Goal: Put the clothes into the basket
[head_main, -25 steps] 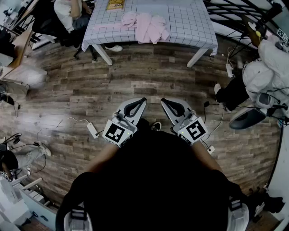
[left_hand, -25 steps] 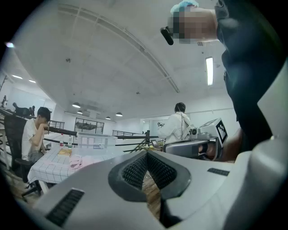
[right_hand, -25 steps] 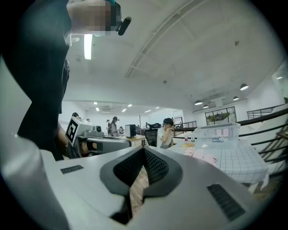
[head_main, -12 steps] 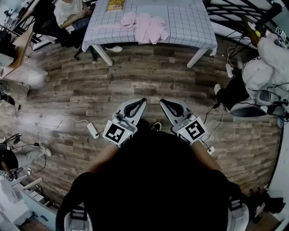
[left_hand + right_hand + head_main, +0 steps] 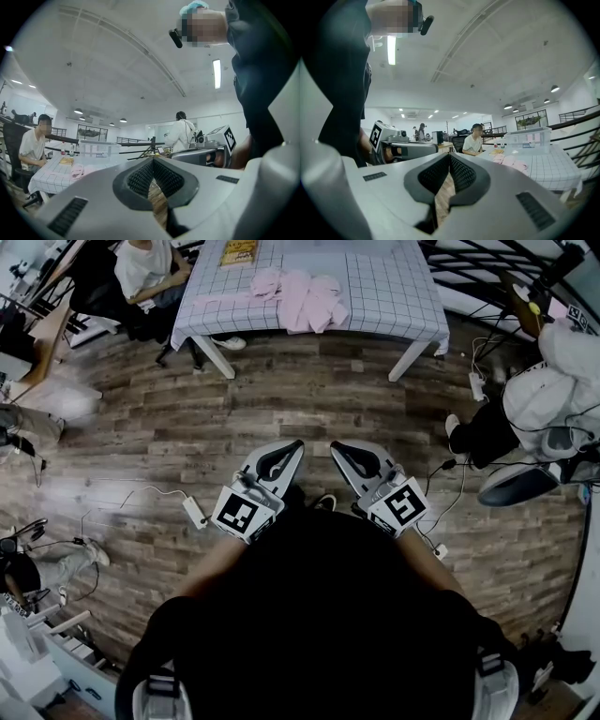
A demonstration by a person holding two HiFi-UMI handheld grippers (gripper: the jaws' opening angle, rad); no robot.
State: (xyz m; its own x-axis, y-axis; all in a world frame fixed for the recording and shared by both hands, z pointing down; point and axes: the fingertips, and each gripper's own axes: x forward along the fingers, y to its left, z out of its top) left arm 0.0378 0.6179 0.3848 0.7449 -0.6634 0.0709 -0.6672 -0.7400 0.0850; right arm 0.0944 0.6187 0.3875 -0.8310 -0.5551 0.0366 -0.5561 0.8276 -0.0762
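Floor: dark wood planks (image 5: 309, 399), running from the person's feet to the far table (image 5: 394, 287). The table has white legs and a checked cloth and stands well apart from both grippers. The room is an open office with a white ceiling and strip lights.

Task items: the pink clothes (image 5: 305, 296) lie in a loose heap on the near middle of the cloth. In the right gripper view the basket (image 5: 528, 139), a clear plastic box, stands on the table behind them.

Grippers: the left gripper (image 5: 292, 448) and right gripper (image 5: 339, 448) are side by side, close to the body and pointing at the table. Each has its jaws closed tip to tip with nothing between them.

Surroundings: a yellow packet (image 5: 239, 251) lies on the far-left part of the cloth. A seated person (image 5: 145, 268) is at the table's left end. A person in white (image 5: 553, 381) sits to the right. A power strip (image 5: 194, 512) and its cables lie on the floor left of the grippers. Only planks lie between the grippers and the table.
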